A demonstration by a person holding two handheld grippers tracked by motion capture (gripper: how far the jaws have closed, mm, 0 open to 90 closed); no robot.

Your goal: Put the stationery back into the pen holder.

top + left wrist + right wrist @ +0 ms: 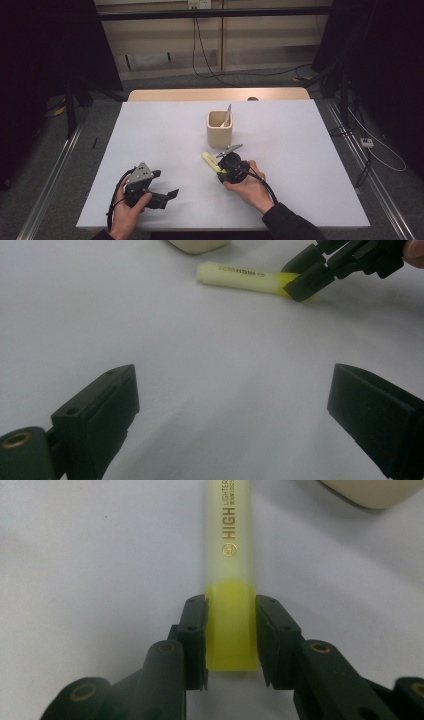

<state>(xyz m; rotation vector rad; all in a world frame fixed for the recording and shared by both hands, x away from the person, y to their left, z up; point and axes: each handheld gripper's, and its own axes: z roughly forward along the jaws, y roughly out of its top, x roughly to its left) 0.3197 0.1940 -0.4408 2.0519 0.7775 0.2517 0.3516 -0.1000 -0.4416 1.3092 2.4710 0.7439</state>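
Observation:
A yellow highlighter [210, 161] lies flat on the white table [305, 145], just in front of a beige cup [219, 132]. My right gripper [220, 170] is shut on its darker yellow cap end. In the right gripper view both pads [196, 630] press against the sides of the cap, and the pale barrel [230, 540] with the word HIGH runs away from the jaws. My left gripper [166, 183] rests near the front left of the table, open with nothing between its jaws [232, 405]. From there the highlighter [240, 277] and the right gripper [300, 287] show farther off.
The beige cup holds a grey stick-like item [227, 116] that leans against its right rim. A wooden table edge [215, 94] runs behind the white surface. Cables trail over the floor at the back and right, and metal rails flank both sides.

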